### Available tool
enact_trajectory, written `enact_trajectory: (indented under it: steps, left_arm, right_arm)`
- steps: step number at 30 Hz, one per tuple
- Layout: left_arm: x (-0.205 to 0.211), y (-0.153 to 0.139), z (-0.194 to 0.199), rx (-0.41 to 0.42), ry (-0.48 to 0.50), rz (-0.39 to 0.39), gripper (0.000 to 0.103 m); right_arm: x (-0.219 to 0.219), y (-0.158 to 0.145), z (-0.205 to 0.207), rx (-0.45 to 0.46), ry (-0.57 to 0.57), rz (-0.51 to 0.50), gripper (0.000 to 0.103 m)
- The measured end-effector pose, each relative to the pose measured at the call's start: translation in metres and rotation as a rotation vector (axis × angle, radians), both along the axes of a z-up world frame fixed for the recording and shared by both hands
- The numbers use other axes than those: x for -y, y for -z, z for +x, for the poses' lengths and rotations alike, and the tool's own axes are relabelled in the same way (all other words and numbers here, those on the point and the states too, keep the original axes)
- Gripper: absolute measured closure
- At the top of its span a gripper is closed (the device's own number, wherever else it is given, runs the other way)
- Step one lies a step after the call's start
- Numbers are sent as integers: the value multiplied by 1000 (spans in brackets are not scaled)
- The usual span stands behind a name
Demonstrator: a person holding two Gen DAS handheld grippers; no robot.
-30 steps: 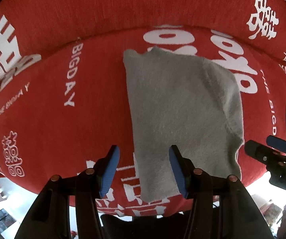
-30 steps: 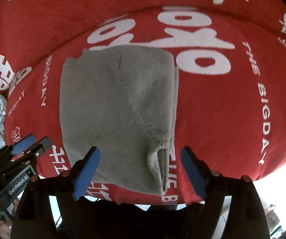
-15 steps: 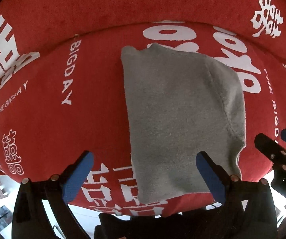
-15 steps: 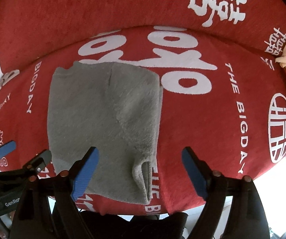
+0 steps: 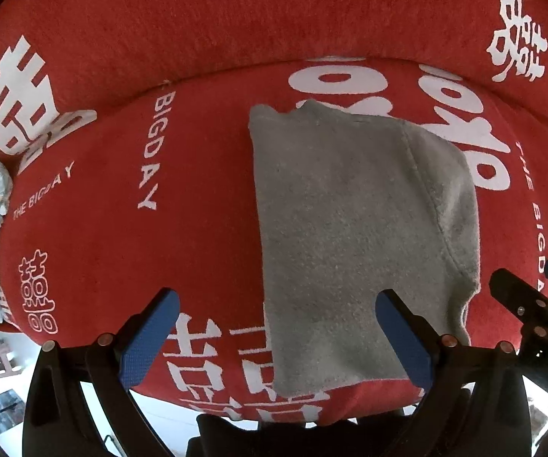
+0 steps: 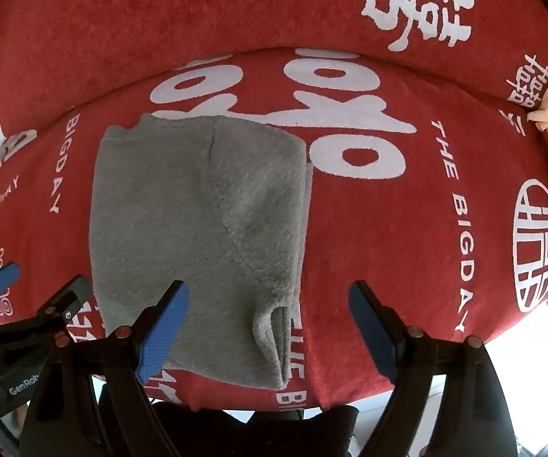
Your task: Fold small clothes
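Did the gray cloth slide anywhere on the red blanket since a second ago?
No. The gray cloth lies in the same spot, its top edge by the big white letters on the red blanket. Only the left tool has just opened wider above it.

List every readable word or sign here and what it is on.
"THE BIGDAY": red cover, printed several times.
"GenRo...", cut off: left gripper body.
"DAS", cut off: right gripper body.
White Chinese double-happiness signs: red cover.
Grey garment: no text visible.

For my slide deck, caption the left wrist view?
Open left hand-held gripper above folded grey garment on red cover.
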State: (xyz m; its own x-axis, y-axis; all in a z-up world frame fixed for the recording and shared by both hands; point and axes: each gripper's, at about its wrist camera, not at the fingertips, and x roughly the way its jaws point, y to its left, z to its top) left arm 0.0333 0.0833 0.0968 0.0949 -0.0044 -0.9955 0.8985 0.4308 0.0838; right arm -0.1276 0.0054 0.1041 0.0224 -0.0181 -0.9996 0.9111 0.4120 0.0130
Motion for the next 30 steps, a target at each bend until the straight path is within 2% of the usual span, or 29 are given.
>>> enact_trajectory:
  steps: [30]
  left_arm:
    - [-7,7,6,-3,-11,24,0]
  right_arm:
    - [-3,7,9,-12,-11,25,16]
